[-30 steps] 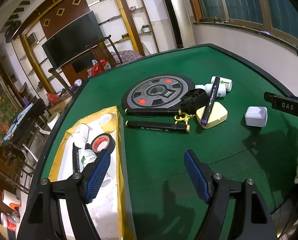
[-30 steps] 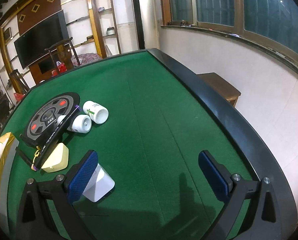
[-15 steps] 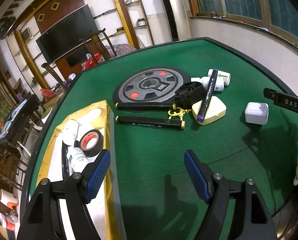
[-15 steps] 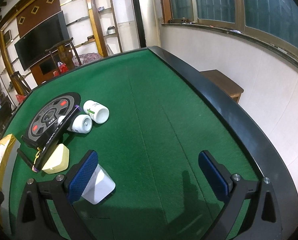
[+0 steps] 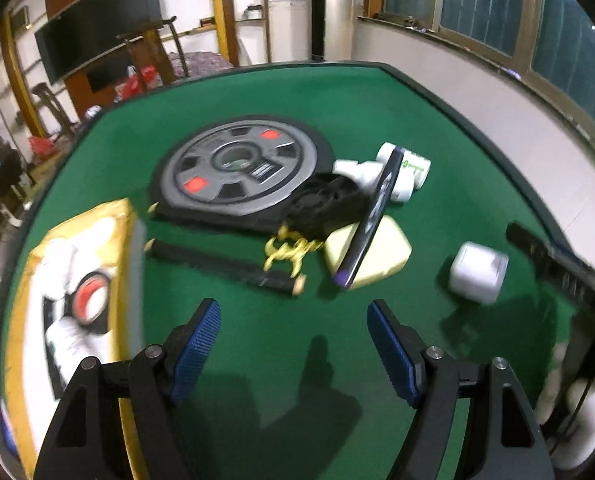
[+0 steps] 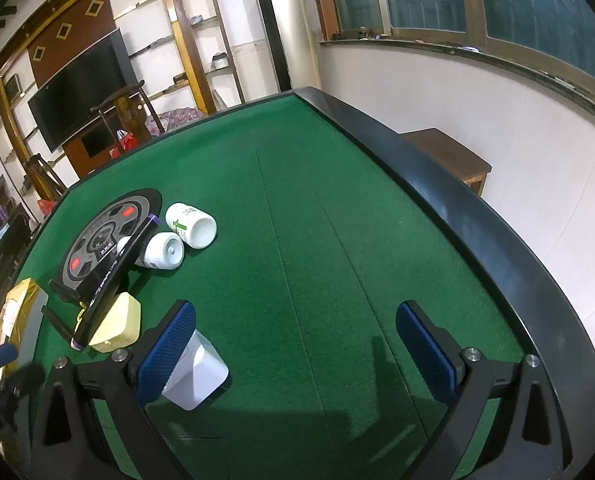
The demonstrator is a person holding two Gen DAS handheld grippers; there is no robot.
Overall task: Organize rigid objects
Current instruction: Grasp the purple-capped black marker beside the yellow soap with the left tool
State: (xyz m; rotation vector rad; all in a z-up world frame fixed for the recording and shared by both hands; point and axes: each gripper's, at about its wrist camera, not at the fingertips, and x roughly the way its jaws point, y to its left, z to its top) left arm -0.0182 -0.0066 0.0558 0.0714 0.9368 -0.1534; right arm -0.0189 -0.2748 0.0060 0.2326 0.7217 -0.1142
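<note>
My left gripper [image 5: 293, 320] is open and empty over bare green felt, just short of a black marker [image 5: 225, 266] with tan ends. Behind it lie a yellow clip [image 5: 287, 248], a cream case [image 5: 381, 256] with a purple-tipped marker [image 5: 371, 216] across it, a weight plate [image 5: 241, 172] and two white bottles [image 5: 407, 172]. A small white box [image 5: 477, 272] sits to the right. My right gripper [image 6: 293, 320] is open, and its left finger partly covers the white box [image 6: 199, 372], which lies just outside the jaws.
A yellow-rimmed tray [image 5: 93, 216] at the left holds a red-cored tape roll [image 5: 91, 298] and white bottles. The table's black raised rim [image 6: 457, 208] curves along the right, with a wall and a wooden bench beyond. The felt ahead of my right gripper is bare.
The left gripper has swung right and tipped downward, away from the tray and toward the black marker and the cluster. Its jaws stay equally wide. The right gripper has not moved.
</note>
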